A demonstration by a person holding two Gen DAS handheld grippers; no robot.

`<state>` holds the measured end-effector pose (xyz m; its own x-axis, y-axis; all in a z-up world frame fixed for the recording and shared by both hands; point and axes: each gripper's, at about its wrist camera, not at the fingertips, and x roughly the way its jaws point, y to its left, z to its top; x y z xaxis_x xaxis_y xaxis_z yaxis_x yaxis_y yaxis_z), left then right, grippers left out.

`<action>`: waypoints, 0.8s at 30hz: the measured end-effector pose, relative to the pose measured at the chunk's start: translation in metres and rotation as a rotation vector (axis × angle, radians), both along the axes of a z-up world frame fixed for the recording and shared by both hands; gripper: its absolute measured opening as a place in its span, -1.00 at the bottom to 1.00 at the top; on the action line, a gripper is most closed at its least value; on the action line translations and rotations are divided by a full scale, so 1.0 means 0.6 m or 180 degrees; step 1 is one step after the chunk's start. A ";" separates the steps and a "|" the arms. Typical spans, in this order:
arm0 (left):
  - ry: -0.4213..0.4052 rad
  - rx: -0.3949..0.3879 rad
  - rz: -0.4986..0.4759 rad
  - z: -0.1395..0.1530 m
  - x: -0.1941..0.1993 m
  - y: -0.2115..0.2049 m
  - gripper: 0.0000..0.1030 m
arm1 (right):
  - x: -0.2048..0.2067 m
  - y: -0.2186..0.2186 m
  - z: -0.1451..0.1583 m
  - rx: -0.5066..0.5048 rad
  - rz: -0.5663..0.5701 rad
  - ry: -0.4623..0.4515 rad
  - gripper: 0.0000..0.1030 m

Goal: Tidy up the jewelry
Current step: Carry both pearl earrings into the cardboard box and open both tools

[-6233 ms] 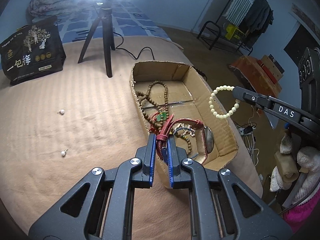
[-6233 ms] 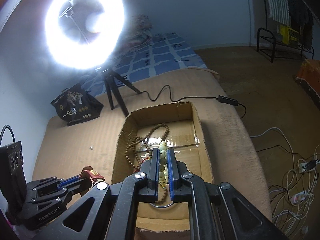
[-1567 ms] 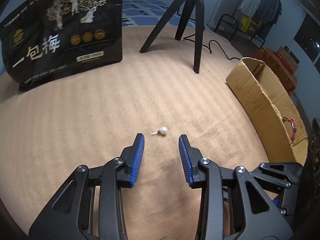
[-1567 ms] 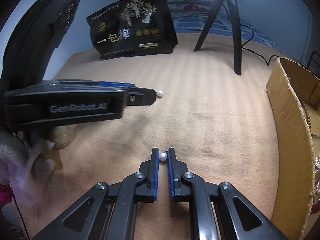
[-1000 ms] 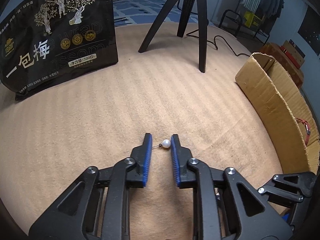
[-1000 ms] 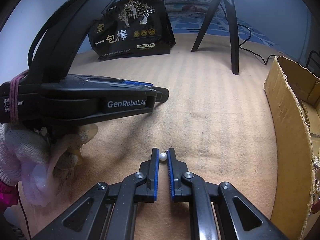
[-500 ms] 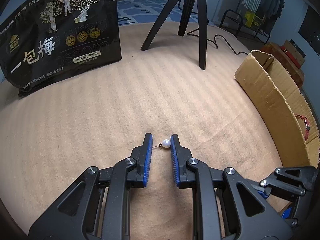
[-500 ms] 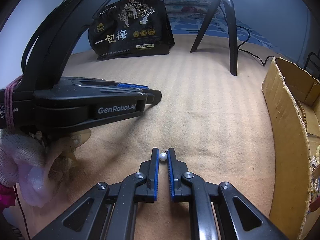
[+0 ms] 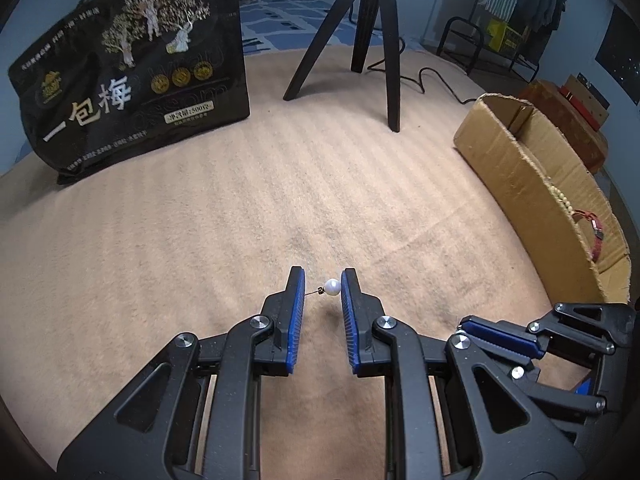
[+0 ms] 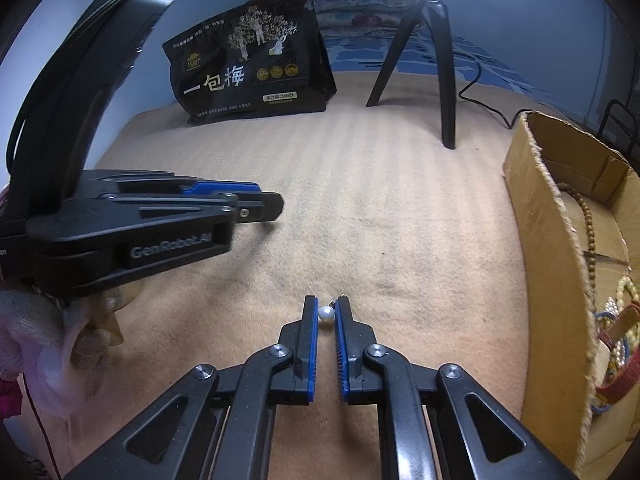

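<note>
My left gripper is shut on a white pearl earring, its pin across the gap, held just above the tan blanket. My right gripper is shut on a second pearl earring close to the blanket. The left gripper also shows in the right wrist view, to the left of and ahead of the right one. The right gripper shows low right in the left wrist view. A cardboard box at the right holds bead strings and a red strap.
A black snack bag stands at the far left. A black tripod with a cable stands at the back, between bag and box. The tan blanket lies between them. A gloved hand holds the left gripper.
The left gripper closed on its pearl earring over the last second and has lifted it slightly. The right gripper has kept its hold on its pearl and moved little.
</note>
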<state>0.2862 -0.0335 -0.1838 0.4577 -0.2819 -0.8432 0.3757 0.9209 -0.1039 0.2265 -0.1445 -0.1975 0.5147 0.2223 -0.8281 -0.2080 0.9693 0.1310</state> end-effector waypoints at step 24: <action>-0.0333 -0.0274 -0.0112 0.151 -0.080 -0.095 -0.67 | -0.070 -0.121 0.167 -0.0024 -0.0239 -0.0376 -0.88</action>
<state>0.2380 -0.0907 -0.0930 0.5304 -0.3686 -0.7634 0.4206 0.8963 -0.1405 0.1846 -0.2173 -0.0975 0.6237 0.1736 -0.7622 -0.1484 0.9836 0.1026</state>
